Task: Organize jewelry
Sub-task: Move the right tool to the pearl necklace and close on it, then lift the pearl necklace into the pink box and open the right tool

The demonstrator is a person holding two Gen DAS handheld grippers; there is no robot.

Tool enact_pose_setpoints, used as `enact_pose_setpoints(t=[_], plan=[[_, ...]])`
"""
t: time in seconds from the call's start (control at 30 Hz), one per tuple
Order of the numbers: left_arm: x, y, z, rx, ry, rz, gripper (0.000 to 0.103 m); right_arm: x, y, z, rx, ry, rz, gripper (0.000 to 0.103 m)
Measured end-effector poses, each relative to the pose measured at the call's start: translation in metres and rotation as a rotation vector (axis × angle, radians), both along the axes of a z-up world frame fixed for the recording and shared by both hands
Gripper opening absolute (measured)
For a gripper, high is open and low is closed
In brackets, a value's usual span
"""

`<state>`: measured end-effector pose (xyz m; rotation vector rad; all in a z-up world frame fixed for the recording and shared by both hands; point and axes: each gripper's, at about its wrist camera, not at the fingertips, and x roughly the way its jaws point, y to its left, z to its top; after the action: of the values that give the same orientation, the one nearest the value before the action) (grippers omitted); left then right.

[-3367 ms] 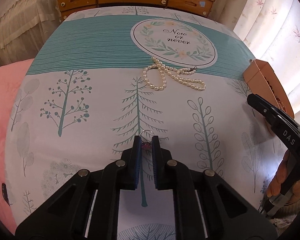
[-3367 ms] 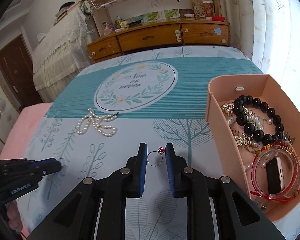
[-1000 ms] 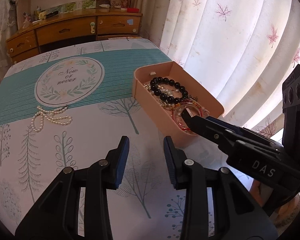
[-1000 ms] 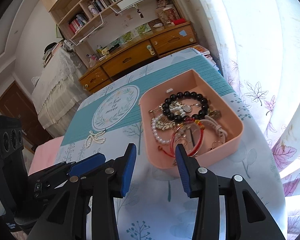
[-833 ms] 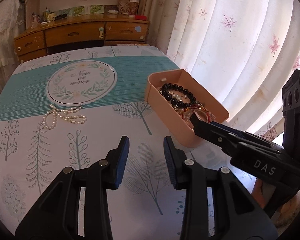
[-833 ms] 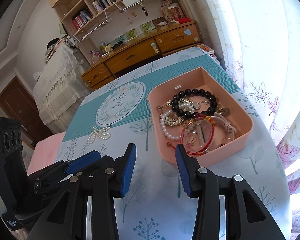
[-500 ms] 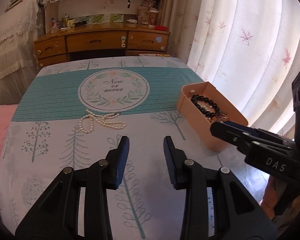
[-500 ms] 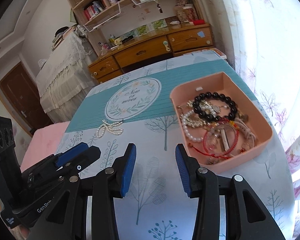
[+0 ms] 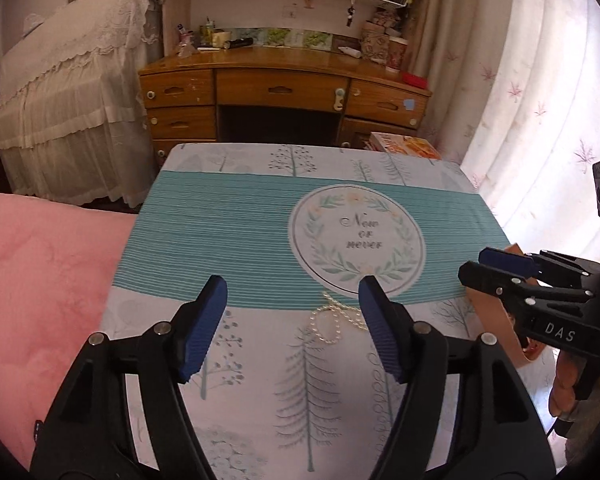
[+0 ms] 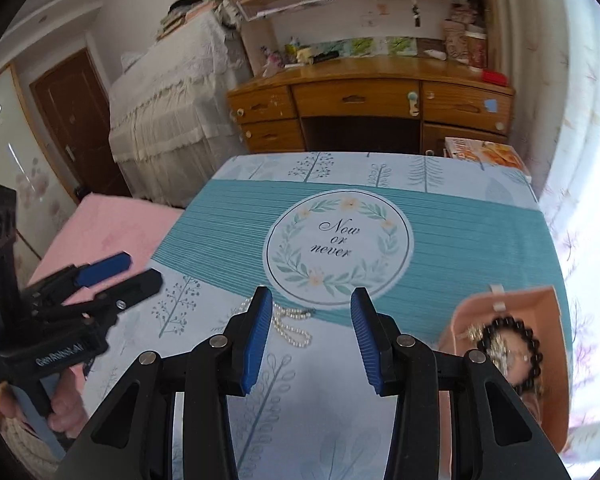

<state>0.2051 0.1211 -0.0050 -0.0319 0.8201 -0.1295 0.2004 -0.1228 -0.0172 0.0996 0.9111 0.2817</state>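
A white pearl necklace lies looped on the tree-print tablecloth, just below the round "Now or never" print. My left gripper hovers above the cloth, its jaws opening with nothing between them; the necklace shows just inside the right finger. My right gripper is open and empty too, with the necklace beyond its left finger. The pink jewelry box, holding a black bead bracelet and other pieces, sits at the right. In the left wrist view the right gripper mostly hides the box.
A pink blanket borders the table's left side. Beyond the far edge stand a wooden desk with drawers and a lace-covered bed. A book lies at the far right corner. Curtains hang on the right.
Both grippers have swung left and risen, from over the pink box toward the necklace. The box has slid to the right edge of both views. The left jaws have spread wider.
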Motion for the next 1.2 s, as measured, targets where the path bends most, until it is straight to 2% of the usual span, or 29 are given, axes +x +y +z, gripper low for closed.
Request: enact_pose_setpoints(t=[0.17,0.27,0.43,0.7,0.9,1.07,1.13,1.2], plan=[[0.023,0.021,-0.023,0.01,0.066,0.048,0.066,0.052,0.04,-0.031,-0.052,0.157,0.13,0.041],[0.03,0.026,-0.047,0.005,0.107,0.061,0.066,0.068,0.062,-0.057,-0.112,0.211,0.211,0.041],[0.038,0.037,-0.076,-0.04,0.164,0.092,0.066,0.077,0.088,-0.093,-0.175,0.25,0.308,0.041],[0.04,0.05,-0.098,-0.062,0.177,0.114,0.066,0.095,0.109,-0.125,-0.152,0.254,0.324,0.041],[0.04,0.055,-0.102,-0.075,0.183,0.117,0.066,0.104,0.12,-0.133,-0.153,0.248,0.316,0.029],[0.039,0.054,-0.103,-0.076,0.186,0.113,0.066,0.109,0.125,-0.134,-0.14,0.249,0.318,0.015],[0.039,0.052,-0.102,-0.074,0.185,0.108,0.066,0.108,0.128,-0.133,-0.152,0.251,0.318,0.005],[0.037,0.05,-0.1,-0.072,0.179,0.101,0.066,0.108,0.128,-0.133,-0.156,0.255,0.307,0.005]])
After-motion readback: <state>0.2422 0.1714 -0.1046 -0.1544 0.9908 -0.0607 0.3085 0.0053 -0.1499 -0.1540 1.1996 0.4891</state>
